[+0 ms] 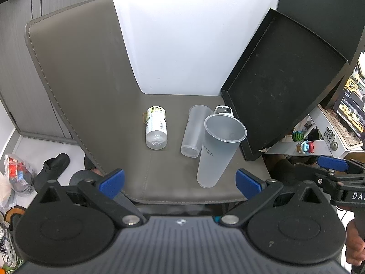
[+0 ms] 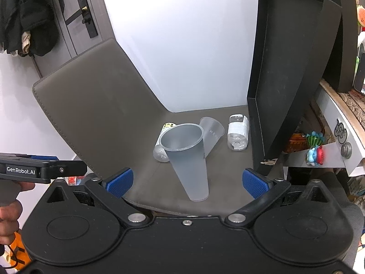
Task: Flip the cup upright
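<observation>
Both claws, left claw (image 1: 180,182) and right claw (image 2: 188,181), are spread and empty; the tall upright cup (image 1: 216,150) could topple if nudged, since the lying cup (image 1: 194,132) sits just beside it.

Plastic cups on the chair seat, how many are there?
2. An upright frosted cup stands near the seat's front edge; a clear cup lies on its side just behind it. None appears hidden.

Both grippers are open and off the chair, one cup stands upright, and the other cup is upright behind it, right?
Not quite. The second cup lies on its side behind the upright cup, as the left wrist view shows. Both grippers, left and right, are open.
</observation>
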`<state>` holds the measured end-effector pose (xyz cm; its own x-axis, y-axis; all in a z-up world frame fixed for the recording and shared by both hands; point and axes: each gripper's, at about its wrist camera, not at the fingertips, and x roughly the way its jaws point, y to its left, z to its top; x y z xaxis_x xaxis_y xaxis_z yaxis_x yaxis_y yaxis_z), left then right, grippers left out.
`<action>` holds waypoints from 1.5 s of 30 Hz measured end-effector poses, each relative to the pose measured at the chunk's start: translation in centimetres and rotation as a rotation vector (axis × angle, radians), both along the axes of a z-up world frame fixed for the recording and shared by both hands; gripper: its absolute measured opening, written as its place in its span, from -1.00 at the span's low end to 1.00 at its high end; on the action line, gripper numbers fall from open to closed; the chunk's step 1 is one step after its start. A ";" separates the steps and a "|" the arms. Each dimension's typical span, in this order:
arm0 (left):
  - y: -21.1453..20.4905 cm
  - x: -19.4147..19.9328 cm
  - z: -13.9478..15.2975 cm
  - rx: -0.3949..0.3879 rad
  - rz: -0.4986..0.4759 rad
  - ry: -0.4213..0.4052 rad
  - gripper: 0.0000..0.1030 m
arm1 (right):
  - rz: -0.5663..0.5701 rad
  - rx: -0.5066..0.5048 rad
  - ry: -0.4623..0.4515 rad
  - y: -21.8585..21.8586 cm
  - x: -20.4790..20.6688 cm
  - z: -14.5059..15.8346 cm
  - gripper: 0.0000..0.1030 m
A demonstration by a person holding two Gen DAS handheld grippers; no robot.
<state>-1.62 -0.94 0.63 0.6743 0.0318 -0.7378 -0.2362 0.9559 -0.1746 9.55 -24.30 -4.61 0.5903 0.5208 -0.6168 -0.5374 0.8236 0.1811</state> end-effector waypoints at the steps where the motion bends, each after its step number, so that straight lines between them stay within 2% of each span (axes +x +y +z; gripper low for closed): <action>1: 0.0 0.0 0.0 -0.001 -0.001 0.000 0.99 | -0.001 0.001 0.000 0.0 0.0 0.0 1.00; 40: 0.1 0.0 -0.3 0.000 0.006 0.008 0.99 | -0.003 -0.010 0.003 0.2 -0.1 0.2 1.00; 45: 0.0 -0.1 -0.3 0.021 0.019 0.013 0.99 | -0.001 -0.011 0.001 0.2 -0.1 0.1 1.00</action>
